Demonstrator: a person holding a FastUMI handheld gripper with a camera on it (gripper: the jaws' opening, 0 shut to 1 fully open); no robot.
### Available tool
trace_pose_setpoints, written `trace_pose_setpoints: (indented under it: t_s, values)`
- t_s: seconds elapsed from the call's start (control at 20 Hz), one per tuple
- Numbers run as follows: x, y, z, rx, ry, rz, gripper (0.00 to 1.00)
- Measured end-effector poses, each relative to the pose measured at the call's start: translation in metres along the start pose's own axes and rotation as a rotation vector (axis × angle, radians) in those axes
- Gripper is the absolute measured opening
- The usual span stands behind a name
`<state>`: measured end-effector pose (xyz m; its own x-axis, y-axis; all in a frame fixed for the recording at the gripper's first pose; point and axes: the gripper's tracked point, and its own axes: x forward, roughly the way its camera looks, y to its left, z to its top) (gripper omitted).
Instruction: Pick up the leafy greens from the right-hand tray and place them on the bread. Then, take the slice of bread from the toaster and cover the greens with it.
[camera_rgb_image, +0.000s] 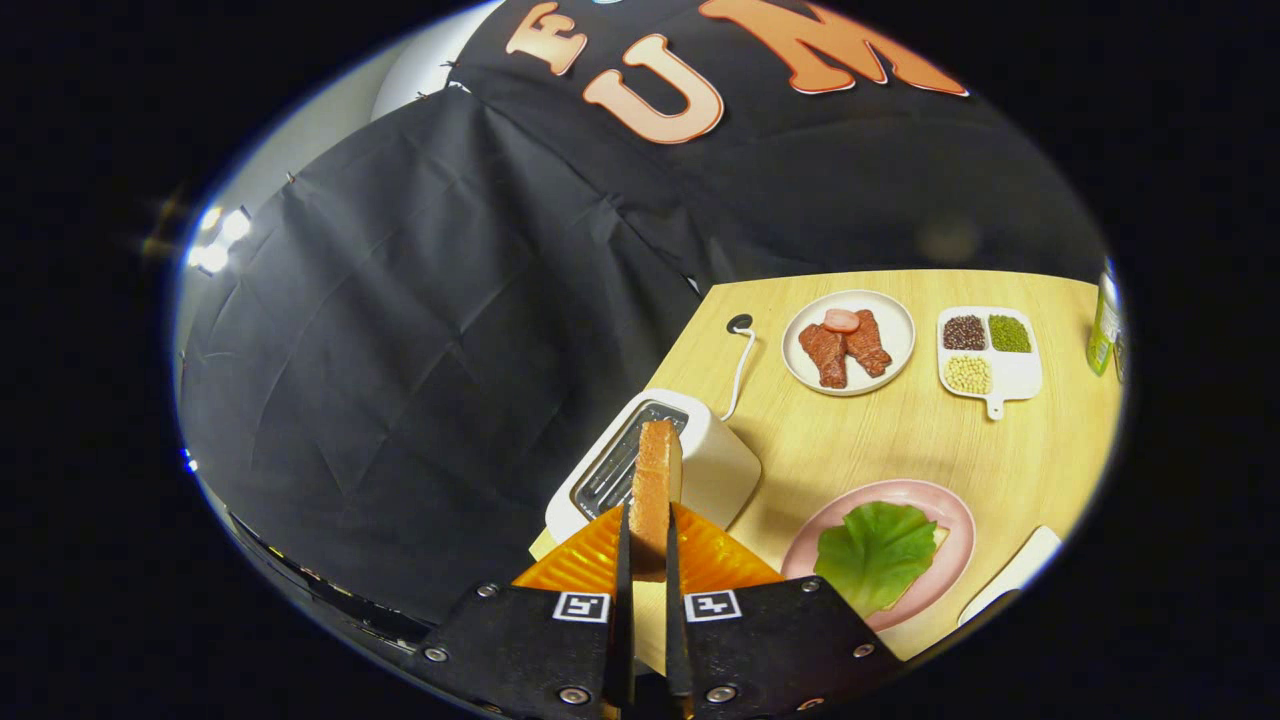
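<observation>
The tool (645, 560) pinches a slice of bread (655, 480) edge-on between both fingers, held up just in front of the white toaster (700, 455). To its right on the desk (900, 440), the leafy greens (875, 550) lie on a pink plate (955, 510).

A white plate (848, 343) of meat pieces (845, 345) is being carried near the table's (1000, 460) far edge, a divided dish (988, 358) of beans beside it, a bottle (1104, 325) further along.
</observation>
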<state>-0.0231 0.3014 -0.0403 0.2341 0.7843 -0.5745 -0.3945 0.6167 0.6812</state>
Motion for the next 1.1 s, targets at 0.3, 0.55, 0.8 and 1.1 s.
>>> trace_pose_setpoints:
  t_s: [0.3,0.55,0.8,1.1]
  values:
    - [-0.008,-0.027,-0.017,0.063,-0.015,0.003,0.13]
    - [-0.011,-0.056,-0.032,0.123,-0.022,-0.004,0.13]
    - [-0.014,-0.075,-0.051,0.175,-0.017,-0.008,0.13]
    - [-0.015,-0.102,-0.069,0.233,-0.012,-0.028,0.13]
